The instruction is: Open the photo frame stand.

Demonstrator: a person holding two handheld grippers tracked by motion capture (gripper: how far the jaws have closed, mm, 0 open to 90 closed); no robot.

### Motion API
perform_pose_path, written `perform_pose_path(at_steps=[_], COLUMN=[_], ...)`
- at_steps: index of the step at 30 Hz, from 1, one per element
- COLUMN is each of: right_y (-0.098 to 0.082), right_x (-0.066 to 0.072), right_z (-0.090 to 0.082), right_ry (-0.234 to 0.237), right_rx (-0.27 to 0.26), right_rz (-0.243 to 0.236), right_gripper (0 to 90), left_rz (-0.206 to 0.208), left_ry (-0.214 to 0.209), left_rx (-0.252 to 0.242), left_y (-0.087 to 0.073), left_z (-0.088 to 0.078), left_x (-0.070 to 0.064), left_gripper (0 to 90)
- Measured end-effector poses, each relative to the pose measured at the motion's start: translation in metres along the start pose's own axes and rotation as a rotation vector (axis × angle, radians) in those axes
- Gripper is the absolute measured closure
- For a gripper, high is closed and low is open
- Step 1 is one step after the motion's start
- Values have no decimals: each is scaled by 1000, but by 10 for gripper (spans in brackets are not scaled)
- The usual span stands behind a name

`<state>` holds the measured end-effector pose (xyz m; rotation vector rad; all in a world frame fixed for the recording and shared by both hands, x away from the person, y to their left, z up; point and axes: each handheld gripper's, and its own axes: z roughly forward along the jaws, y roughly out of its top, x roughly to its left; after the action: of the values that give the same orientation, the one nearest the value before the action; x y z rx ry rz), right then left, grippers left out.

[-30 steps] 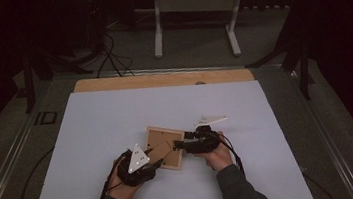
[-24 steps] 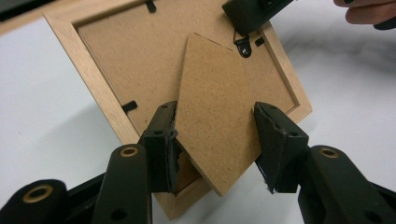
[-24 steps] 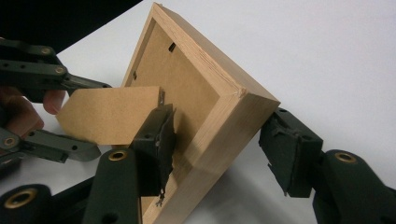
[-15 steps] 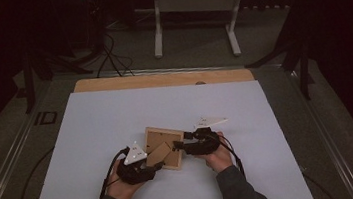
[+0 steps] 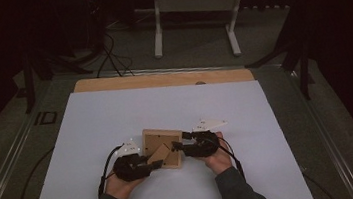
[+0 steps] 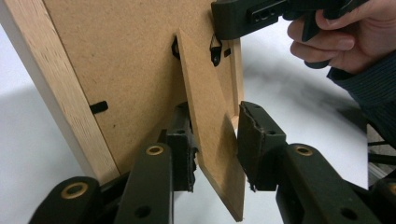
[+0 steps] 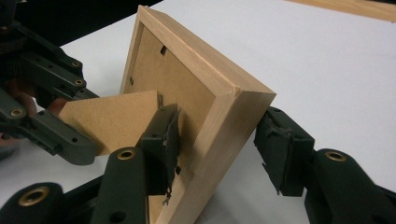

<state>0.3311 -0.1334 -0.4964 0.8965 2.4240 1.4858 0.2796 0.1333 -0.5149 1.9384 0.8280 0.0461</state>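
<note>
Two tongs around picture frame (image 5: 161, 147), stand (image 6: 210, 140) between left tongs (image 6: 215, 148)

I see a light oak-coloured picture frame (image 5: 162, 148) with fine straight grain; its backing board (image 6: 135, 70) and fold-out stand (image 6: 210, 135) are plain speckled tan fibreboard. Both grippers, left (image 6: 215, 144) and right (image 7: 218, 144), are matt black with brass-coloured rivets. The table (image 5: 115, 111) is white, unpatterned, with a wooden far edge.
</note>
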Motion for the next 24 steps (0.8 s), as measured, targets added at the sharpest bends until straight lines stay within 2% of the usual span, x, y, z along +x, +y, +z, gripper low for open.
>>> perform_pose_path(at_steps=[3, 10, 16, 24], right_y=[1, 4, 5, 6], right_x=[2, 7, 9, 9], right_z=[-1, -5, -6, -7], right_ry=[-2, -23, -27, -13], right_rx=[-6, -35, -48, -68], right_rz=[-13, -54, -59, -61], right_gripper=[508, 565, 579, 598], left_rz=[7, 12, 12, 30], left_ry=[2, 41, 63, 119], left_rx=[18, 37, 44, 56], left_y=[0, 1, 0, 1], left_z=[1, 4, 5, 7], left_x=[-1, -1, 3, 5], left_gripper=[706, 731, 730, 708])
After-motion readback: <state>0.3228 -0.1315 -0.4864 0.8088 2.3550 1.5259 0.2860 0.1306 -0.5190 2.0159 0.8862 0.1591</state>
